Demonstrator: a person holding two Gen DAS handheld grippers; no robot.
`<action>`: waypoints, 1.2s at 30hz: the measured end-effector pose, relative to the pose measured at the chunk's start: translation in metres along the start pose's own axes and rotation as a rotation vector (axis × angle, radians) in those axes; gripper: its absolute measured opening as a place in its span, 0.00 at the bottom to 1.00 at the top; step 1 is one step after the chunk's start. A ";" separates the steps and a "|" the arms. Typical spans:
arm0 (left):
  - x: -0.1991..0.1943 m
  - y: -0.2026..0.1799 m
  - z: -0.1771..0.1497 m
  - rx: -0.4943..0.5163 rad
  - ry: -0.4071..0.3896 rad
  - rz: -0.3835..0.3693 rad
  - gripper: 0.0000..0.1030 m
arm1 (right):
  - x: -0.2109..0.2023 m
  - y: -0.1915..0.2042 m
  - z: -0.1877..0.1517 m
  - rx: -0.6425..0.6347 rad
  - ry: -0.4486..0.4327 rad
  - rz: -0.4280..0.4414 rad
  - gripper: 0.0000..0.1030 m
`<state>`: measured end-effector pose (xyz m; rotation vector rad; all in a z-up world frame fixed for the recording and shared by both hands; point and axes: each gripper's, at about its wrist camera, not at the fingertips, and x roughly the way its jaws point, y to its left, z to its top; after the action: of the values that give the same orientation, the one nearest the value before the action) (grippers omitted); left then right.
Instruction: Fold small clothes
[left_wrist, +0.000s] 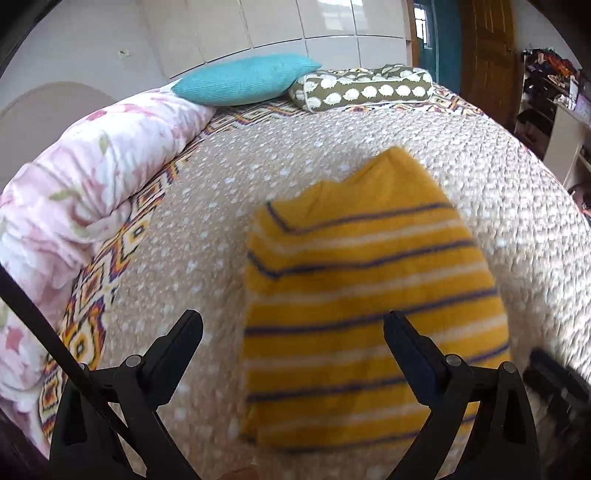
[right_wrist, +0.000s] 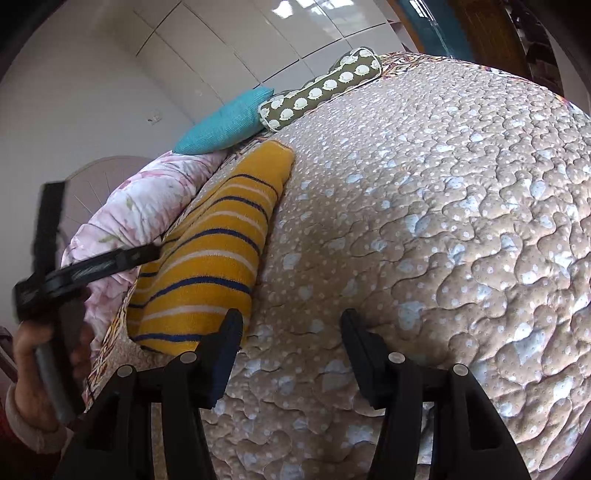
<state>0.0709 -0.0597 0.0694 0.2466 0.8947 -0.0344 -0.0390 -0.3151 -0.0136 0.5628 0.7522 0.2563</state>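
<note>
Yellow striped garment (left_wrist: 369, 295): folded, lying flat on the quilted bed cover (left_wrist: 221, 206) (teal pillow (left_wrist: 243, 79) and floral duvet (left_wrist: 81, 192) beyond). Left claw (left_wrist: 293, 332): jaws wide apart, empty, above garment's near edge. Right claw (right_wrist: 291, 332): jaws apart, empty, over bare quilt just beside garment.

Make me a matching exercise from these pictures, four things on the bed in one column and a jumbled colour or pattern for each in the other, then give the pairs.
Things:
1. folded striped knit garment
2. plain rectangular cushion
3. bolster-shaped patterned cushion
4. rolled fluffy blanket

Descriptions:
A. olive with white hedgehog shapes
B. pink and white floral
C. mustard yellow with navy and white stripes
D. turquoise

Pairs: 1-C, 2-D, 3-A, 4-B
</note>
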 end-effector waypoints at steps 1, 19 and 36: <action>0.006 0.000 -0.007 0.008 0.025 0.016 0.95 | 0.000 0.000 0.000 0.000 0.000 -0.001 0.57; 0.034 0.094 -0.066 -0.277 0.192 -0.029 0.96 | -0.005 -0.001 -0.004 0.024 -0.014 0.009 0.57; 0.068 0.058 0.016 -0.215 0.132 -0.113 0.93 | -0.005 0.000 -0.004 0.027 -0.014 0.008 0.57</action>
<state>0.1332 -0.0022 0.0374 -0.0025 1.0353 -0.0269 -0.0456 -0.3157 -0.0138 0.5926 0.7411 0.2503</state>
